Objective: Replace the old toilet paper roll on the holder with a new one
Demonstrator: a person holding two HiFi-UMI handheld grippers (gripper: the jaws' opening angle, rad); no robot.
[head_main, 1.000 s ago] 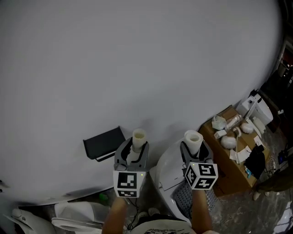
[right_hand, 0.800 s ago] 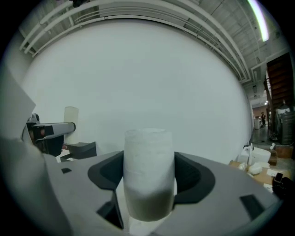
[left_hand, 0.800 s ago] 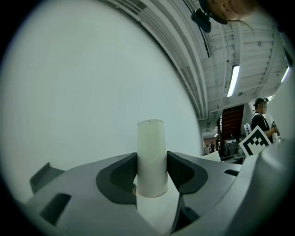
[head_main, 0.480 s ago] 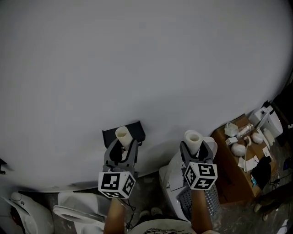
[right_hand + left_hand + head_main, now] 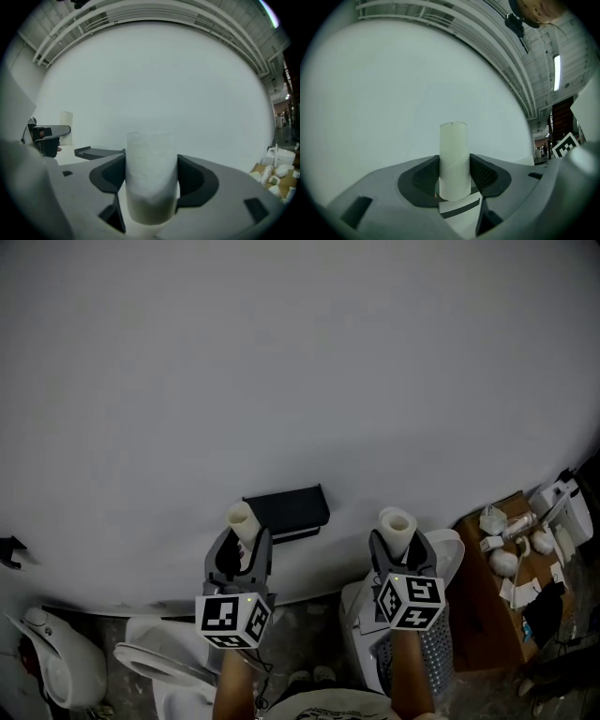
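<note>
While both grippers face the plain white wall (image 5: 281,352), the left gripper (image 5: 240,542) clamps a narrow, pale cardboard tube (image 5: 453,154) upright. The right gripper (image 5: 397,554) clamps a thicker white toilet paper roll (image 5: 151,178). A black wall-mounted holder (image 5: 286,510) sits between them, nearer the tube.

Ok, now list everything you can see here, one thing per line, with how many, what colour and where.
holder: one, black, on the wall, just right of the tube in the head view
cardboard tube: one, pale, upright in the left claw
toilet paper roll: one, white, upright in the right claw
toilet: one, white, on the floor at lower left
mesh-sided bin: one, white, below the right claw
box: one, brown, at the right, small white clutter on top
left claw: one, grey, closed on the cardboard tube
right claw: one, grey, closed on the toilet paper roll
</note>
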